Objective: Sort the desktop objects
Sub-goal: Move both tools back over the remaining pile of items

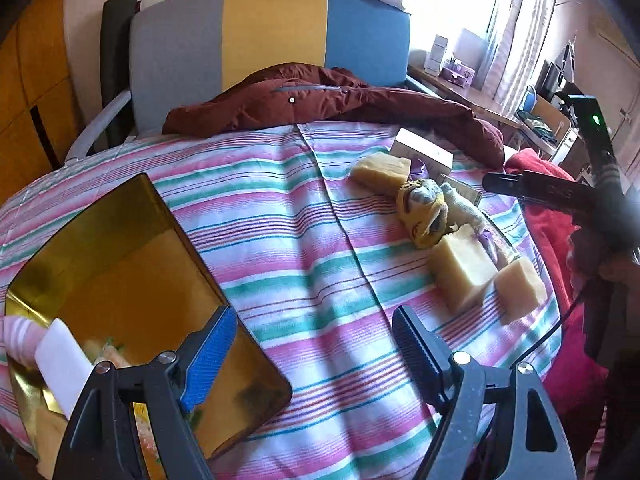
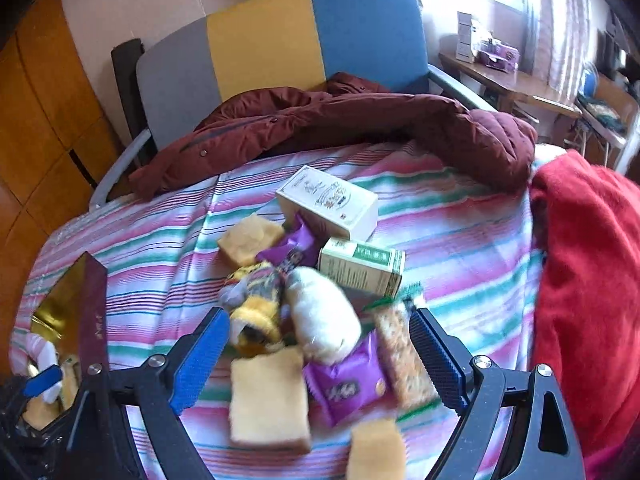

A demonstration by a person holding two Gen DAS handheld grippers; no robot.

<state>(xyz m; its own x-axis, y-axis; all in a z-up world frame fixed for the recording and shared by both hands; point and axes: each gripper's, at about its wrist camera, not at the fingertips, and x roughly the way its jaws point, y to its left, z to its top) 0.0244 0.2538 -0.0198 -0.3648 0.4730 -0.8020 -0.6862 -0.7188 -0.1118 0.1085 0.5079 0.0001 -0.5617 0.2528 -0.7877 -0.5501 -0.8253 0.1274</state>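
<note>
Right wrist: 3 sponge blocks [image 2: 269,396], 2 purple packets [image 2: 347,384].

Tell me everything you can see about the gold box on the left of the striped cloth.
The gold box is an open, shallow container with a shiny, mirror-like gold lining; the right wrist view shows a dark maroon outer wall with small lettering. It sits on the striped cloth at the left edge, apart from the pile of sponges and snacks. Inside lie a white block, a pink-and-white striped item and some yellowish pieces, partly hidden. The left gripper hangs open above its near corner, one blue-padded finger overlapping the rim.
</note>
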